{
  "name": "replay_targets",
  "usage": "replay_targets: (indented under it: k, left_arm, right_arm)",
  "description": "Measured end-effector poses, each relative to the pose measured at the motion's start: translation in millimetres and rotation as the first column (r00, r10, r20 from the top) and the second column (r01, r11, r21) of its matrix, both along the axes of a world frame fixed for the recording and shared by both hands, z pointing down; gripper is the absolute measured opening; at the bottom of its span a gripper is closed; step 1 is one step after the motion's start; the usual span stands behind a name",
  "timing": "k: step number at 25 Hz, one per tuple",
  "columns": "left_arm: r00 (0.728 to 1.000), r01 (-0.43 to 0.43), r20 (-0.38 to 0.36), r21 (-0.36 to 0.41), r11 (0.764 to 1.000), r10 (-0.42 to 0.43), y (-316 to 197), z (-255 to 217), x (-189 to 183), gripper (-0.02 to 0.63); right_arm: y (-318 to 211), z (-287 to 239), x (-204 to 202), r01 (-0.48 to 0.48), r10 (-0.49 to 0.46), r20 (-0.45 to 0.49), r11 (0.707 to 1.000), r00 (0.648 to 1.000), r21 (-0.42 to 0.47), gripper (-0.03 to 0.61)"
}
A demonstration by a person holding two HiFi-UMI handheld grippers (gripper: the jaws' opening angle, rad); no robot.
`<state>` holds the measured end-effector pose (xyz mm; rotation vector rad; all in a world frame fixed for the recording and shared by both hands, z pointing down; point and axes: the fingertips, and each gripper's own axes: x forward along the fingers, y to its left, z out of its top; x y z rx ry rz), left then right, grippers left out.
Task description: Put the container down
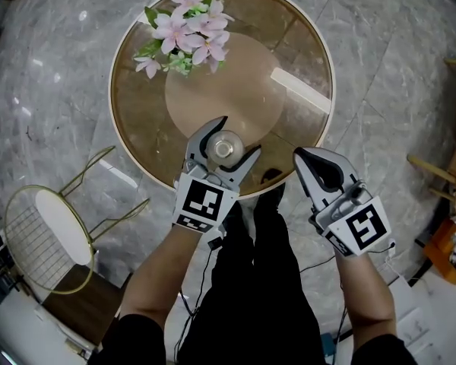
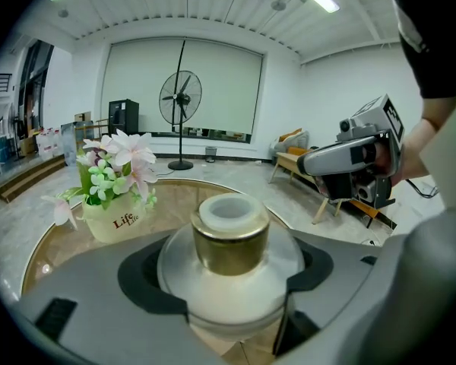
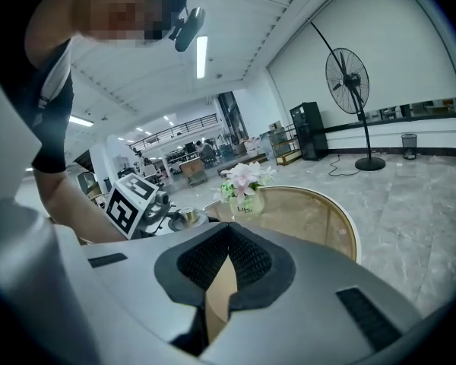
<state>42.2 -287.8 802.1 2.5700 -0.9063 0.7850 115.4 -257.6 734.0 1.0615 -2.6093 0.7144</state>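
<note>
Container (image 2: 228, 257), a round frosted jar with a gold collar, sits pinched between the left gripper's (image 1: 239, 137) jaws over the round glass table's (image 1: 137, 120) near edge. The right gripper (image 3: 227, 233) has its jaws pressed together on nothing. A flower pot (image 2: 118, 219) stands beyond.

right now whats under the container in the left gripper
The brown table top, near its rim, shows below the container held by the left gripper. The container's base is covered by its body and the jaws, so contact cannot be told.
</note>
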Motion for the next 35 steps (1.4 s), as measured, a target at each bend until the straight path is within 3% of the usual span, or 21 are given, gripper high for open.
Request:
replay_targets:
  k: [12, 22, 35]
  left_arm:
    - [0.999, -0.028, 0.030, -0.013, 1.000, 0.028, -27, 40, 36, 0.334]
    - [0.997, -0.040, 0.058, -0.046, 0.998, 0.043, -47, 70, 56, 0.334]
    - [0.995, -0.066, 0.076, -0.016, 0.998, 0.067, -61, 73, 69, 0.344]
  right_arm:
    - [6, 22, 33, -0.050, 0.050, -0.017, 0.998, 0.999, -0.033, 0.015]
    - [10, 31, 40, -0.037, 0.037, 0.006, 0.997, 0.999, -0.070, 0.015]
    - [6, 19, 45, -0.030, 0.031, 0.017, 0.998, 0.999, -0.058, 0.015]
